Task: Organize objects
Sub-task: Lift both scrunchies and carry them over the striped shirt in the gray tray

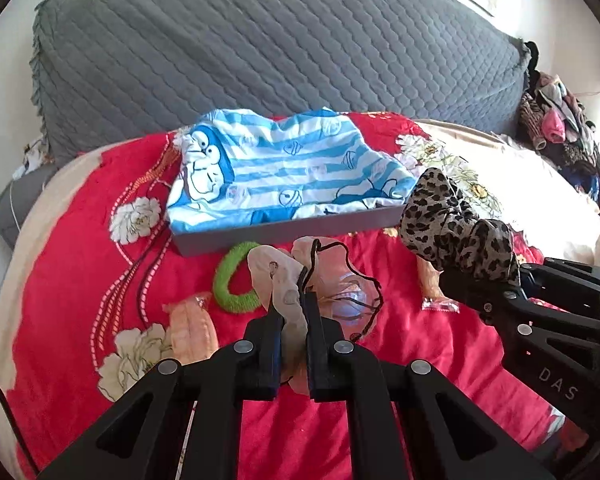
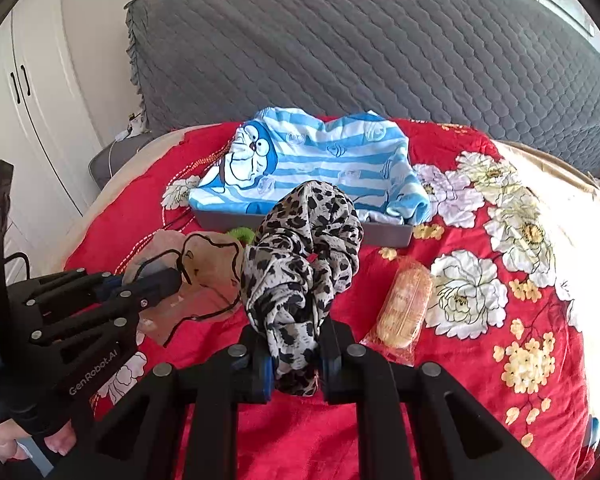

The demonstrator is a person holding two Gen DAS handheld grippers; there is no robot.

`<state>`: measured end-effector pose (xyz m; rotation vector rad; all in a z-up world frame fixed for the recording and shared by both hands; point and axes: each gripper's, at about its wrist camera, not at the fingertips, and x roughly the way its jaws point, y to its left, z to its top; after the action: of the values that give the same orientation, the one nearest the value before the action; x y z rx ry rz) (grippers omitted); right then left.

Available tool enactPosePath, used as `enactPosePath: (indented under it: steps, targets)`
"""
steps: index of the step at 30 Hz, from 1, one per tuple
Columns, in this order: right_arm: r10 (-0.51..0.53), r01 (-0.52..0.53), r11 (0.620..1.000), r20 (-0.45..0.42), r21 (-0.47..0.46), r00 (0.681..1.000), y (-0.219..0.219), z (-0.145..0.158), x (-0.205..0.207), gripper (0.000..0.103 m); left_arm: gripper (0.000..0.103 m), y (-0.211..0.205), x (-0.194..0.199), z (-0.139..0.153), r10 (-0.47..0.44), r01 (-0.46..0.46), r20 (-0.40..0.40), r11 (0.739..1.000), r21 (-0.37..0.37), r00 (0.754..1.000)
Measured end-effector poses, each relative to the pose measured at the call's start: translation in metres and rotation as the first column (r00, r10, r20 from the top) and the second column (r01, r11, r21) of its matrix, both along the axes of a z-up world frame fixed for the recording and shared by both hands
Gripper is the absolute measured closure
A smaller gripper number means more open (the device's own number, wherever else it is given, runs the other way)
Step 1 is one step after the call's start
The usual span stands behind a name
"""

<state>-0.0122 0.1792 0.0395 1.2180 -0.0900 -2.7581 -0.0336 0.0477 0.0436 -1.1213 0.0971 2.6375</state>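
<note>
A leopard-print scrunchie (image 2: 300,248) is clamped in the right gripper (image 2: 296,356) above the red floral bedspread (image 2: 440,380). A sheer beige pouch (image 1: 284,288) is pinched by the left gripper (image 1: 294,320), near the grey tray (image 1: 284,228) lined with striped cloth (image 1: 284,160).

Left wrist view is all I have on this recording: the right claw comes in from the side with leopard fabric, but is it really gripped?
Observer: Yes. The right wrist view shows the right claw shut on the leopard-print cloth, which bunches up above its fingers.
Reviewer: Is anything lying to the right of that cloth?
Observer: A wrapped snack packet lies on the red bedspread, apart from the cloth.
Reviewer: Anything off the bed's left side?
Observer: White wardrobe doors with dark handles.
</note>
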Motion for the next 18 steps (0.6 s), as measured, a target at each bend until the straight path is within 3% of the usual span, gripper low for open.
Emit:
enactPosePath:
  steps: [11, 18]
  targets:
    - [-0.006, 0.006, 1.0, -0.046, -0.013, 0.999, 0.002, 0.019, 0.002, 0.087, 0.094, -0.005, -0.004, 0.018, 0.019, -0.018, -0.009, 0.999, 0.037, 1.0]
    - [-0.005, 0.004, 1.0, -0.076, -0.006, 0.997, 0.0, 0.031, -0.002, 0.087, 0.094, -0.008, -0.009, 0.023, 0.052, -0.052, -0.021, 0.998, 0.024, 0.998]
